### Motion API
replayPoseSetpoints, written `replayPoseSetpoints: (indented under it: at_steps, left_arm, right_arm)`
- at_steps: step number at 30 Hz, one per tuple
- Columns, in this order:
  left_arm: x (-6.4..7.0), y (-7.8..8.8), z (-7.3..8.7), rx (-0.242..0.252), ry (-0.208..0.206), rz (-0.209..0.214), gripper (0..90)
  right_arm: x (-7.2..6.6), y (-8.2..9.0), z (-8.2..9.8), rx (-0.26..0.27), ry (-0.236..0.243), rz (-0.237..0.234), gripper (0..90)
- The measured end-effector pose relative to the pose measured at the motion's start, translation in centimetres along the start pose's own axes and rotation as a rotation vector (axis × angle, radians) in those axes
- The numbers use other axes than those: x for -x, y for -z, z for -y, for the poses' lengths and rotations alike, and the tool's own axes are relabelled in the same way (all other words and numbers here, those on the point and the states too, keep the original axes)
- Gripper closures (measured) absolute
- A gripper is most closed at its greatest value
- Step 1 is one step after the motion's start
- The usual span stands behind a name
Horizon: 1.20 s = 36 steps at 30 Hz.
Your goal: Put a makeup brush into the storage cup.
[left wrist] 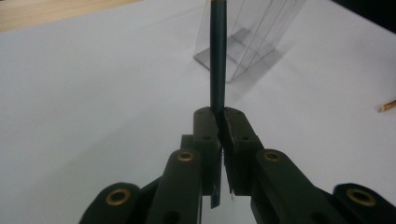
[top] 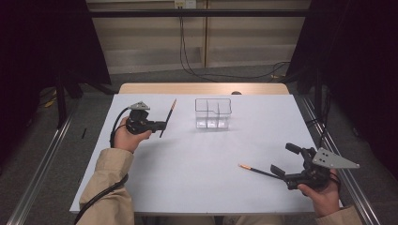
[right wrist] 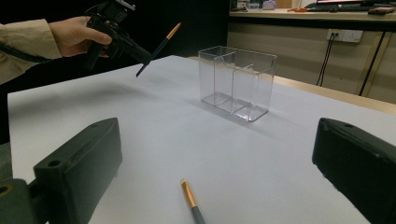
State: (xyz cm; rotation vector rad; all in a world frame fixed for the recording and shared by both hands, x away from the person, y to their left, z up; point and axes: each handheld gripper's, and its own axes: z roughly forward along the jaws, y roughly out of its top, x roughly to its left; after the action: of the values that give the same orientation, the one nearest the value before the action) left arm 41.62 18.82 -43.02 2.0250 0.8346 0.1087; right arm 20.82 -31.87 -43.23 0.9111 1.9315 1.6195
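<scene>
White covers the table (top: pixel 197 159) in the high view, and on it, right of centre near the top edge, stands a clear plastic organizer (top: pixel 213 113) with three compartments. At the left of the frame the left gripper (top: pixel 162 125) is clamped on a dark pencil (top: pixel 167 117), which slants from lower left up to upper right with its orange end uppermost, held clear of the table. At the lower right, the right gripper (top: pixel 286 160) has its jaws spread wide with nothing between them. A second pencil (top: pixel 258 170) lies flat on the table with its black end just beside the lower jaw, its orange tip pointing to the left.

Seen from the left gripper view, the two jaws meet at the centre of the frame, pinched on the dark pencil (left wrist: pixel 217 60), which rises straight up to the top edge. Behind it, at upper centre, is the organizer (left wrist: pixel 247 42). The second pencil's tip (left wrist: pixel 387 106) shows at the right edge.

From the right gripper view, both jaws sit far apart at the lower corners. The second pencil (right wrist: pixel 192 200) lies between them at bottom centre, touching neither. The organizer (right wrist: pixel 237 83) stands at centre, and the left gripper (right wrist: pixel 142 57) with its pencil (right wrist: pixel 159 49) shows at upper left.
</scene>
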Motion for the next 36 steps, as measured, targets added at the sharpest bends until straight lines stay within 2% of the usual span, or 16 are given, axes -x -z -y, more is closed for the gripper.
replayPoseSetpoints:
  at_steps: [5, 9, 17, 26, 36]
  left_arm:
    - [0.5, -0.2, 0.2, 0.059, -0.006, 0.018, 84.5]
    - [1.0, -0.3, 0.2, 0.08, -0.023, 0.028, 84.5]
    - [2.3, -0.5, 0.1, 0.151, -0.03, 0.085, 84.5]
    - [3.4, -1.2, 0.0, 0.193, -0.034, 0.136, 84.5]
    - [4.2, -1.6, 0.4, 0.223, -0.04, 0.153, 84.5]
  right_arm:
    - [0.0, 0.0, 0.0, 0.001, 0.001, 0.001, 0.8]
    - [0.0, 0.0, 0.0, 0.001, 0.001, 0.002, 0.8]
    - [0.0, 0.0, 0.0, -0.001, -0.001, -0.001, 0.8]
    - [-0.1, -0.1, 0.0, -0.004, 0.004, -0.003, 0.8]
    - [-0.1, -0.1, 0.1, -0.005, 0.003, -0.003, 0.8]
